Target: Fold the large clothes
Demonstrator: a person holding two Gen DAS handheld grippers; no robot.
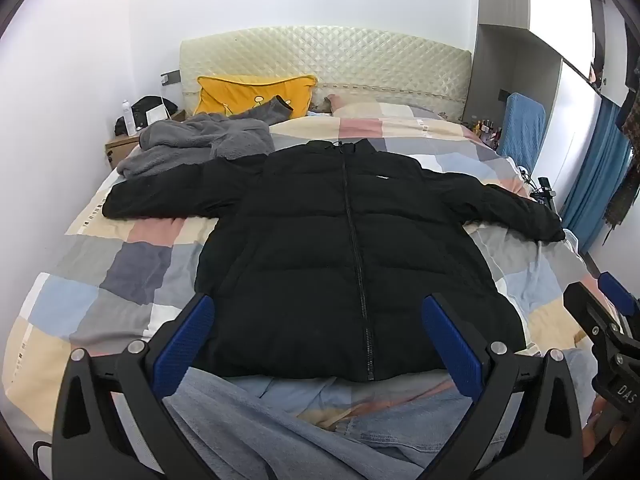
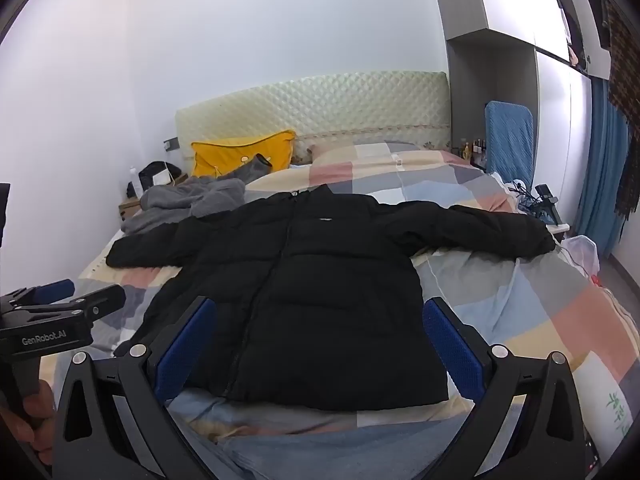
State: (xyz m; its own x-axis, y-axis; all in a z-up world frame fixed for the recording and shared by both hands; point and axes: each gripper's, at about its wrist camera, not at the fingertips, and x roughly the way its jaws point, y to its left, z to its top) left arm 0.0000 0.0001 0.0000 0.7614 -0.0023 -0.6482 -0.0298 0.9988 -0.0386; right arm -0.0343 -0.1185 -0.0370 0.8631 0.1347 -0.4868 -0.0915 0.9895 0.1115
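Black jacket (image 1: pixel 340 248) lies flat, centre frame, on the bed (image 1: pixel 120 272) — puffy, soft, slippery; likely best pinched at a sleeve cuff. Left claw (image 1: pixel 316 344) and right claw (image 2: pixel 320 348) both gape apart — empty.

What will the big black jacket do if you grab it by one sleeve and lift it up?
The jacket would probably flop and dangle: it lies soft and flat on the quilt. Its puffy quilted panels suggest it is light for its size, though bulky. The shell might be a bit slippery, so a small pinch could slide off.
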